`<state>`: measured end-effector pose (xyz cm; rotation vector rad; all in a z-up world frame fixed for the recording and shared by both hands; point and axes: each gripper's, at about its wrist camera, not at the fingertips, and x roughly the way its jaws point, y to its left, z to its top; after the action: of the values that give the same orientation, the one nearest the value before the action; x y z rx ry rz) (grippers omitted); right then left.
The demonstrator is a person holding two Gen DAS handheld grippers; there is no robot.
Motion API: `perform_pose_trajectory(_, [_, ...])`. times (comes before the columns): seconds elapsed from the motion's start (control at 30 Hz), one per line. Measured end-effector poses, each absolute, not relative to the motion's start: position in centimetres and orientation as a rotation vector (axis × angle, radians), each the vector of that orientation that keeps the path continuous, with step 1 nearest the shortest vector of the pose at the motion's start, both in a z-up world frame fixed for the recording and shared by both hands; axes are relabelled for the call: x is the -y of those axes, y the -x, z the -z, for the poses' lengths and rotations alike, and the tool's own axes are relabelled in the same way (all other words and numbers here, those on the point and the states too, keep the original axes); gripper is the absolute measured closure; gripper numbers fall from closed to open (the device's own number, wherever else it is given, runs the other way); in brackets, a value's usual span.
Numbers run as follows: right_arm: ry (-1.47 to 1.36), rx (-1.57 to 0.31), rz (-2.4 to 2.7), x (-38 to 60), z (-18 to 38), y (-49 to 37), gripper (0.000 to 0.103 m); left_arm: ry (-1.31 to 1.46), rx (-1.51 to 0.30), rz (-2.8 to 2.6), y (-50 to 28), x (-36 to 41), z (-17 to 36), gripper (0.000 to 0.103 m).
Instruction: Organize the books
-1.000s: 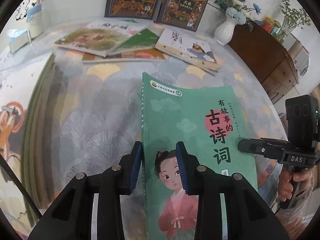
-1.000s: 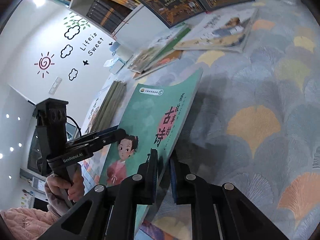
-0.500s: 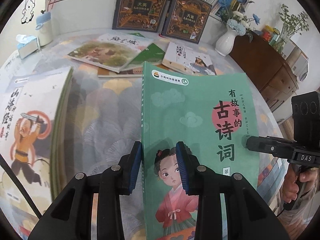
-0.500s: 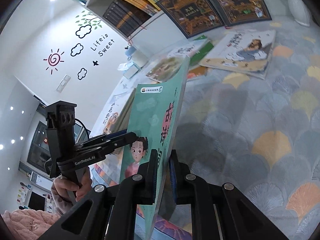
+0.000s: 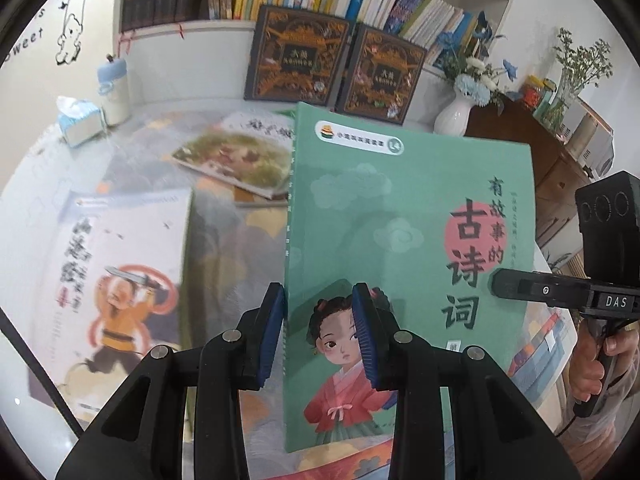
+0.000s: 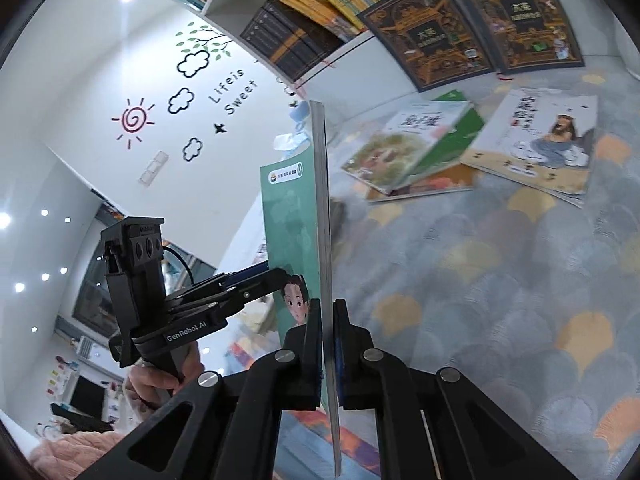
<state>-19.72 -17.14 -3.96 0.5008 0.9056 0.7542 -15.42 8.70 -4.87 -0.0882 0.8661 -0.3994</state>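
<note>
A green book (image 5: 400,220) with a girl in red on its cover stands nearly upright, lifted off the patterned tablecloth (image 6: 520,280). My left gripper (image 5: 318,334) is shut on it near the spine, one blue pad behind the book and one on the cover. In the right wrist view the green book (image 6: 288,220) shows edge-on, and my right gripper (image 6: 328,340) pinches its page edge low down, the jaws closing tighter on it. The left gripper (image 6: 276,276) reaches the cover from the left there. The right gripper (image 5: 500,284) comes in from the right in the left wrist view.
A white book with a warrior picture (image 5: 112,272) lies at the left. Several picture books (image 5: 240,160) lie further back. Two dark ornate books (image 5: 296,56) lean on the bookshelf. A white vase (image 5: 452,116), a tissue box (image 5: 78,122) and a wooden cabinet (image 5: 552,168) stand around.
Both grippers have risen with the green book, which has swung from lying tilted on the table to nearly upright. The bookshelf has come into view.
</note>
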Motion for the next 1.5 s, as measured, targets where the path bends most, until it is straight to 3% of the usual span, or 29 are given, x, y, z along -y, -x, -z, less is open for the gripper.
perform_pose_trajectory(0.2, [-0.537,-0.954,-0.804,15.7,3.7,17.8,0.099,0.136,-0.867,0.375,14.9,-10.9,4.6,0.071])
perform_pose_trajectory(0.33, [-0.559,-1.048,-0.786,16.1,7.5,16.8,0.098,0.165,-0.936,0.449,15.1,-10.0,7.3,0.071])
perform_pose_trajectory(0.43, [-0.391,-1.149,-0.624,17.5,11.8,15.0,0.090,0.122,-0.998,0.427,15.3,-8.5,10.3,0.070])
perform_pose_trajectory(0.47, [-0.382,-1.205,-0.606,18.0,13.3,14.5,0.083,0.134,-1.024,0.418,15.3,-8.5,11.4,0.069])
perform_pose_trajectory(0.67, [-0.521,-1.247,-0.683,21.6,16.1,14.9,0.083,0.166,-1.150,0.391,14.1,-8.6,15.1,0.068])
perform_pose_trajectory(0.93, [-0.531,-1.227,-0.651,21.9,16.2,16.0,0.083,0.064,-1.165,0.421,14.7,-4.4,15.0,0.069])
perform_pose_trajectory(1.07, [-0.484,-1.302,-0.704,22.9,16.0,15.8,0.083,0.176,-1.187,0.492,14.4,-5.4,15.5,0.069])
perform_pose_trajectory(1.17, [-0.513,-1.329,-0.766,23.6,16.7,15.3,0.083,0.245,-1.208,0.527,12.9,-6.4,15.9,0.077])
perform_pose_trajectory(1.33, [-0.585,-1.285,-0.789,23.6,17.4,14.5,0.084,0.378,-1.240,0.563,10.6,-7.1,16.8,0.081])
perform_pose_trajectory(1.4, [-0.575,-1.258,-0.759,23.4,17.3,14.5,0.092,0.382,-1.247,0.556,10.5,-7.2,16.8,0.084])
perform_pose_trajectory(1.5, [-0.555,-1.233,-0.694,22.8,16.6,14.7,0.092,0.358,-1.250,0.526,10.6,-6.7,16.4,0.084])
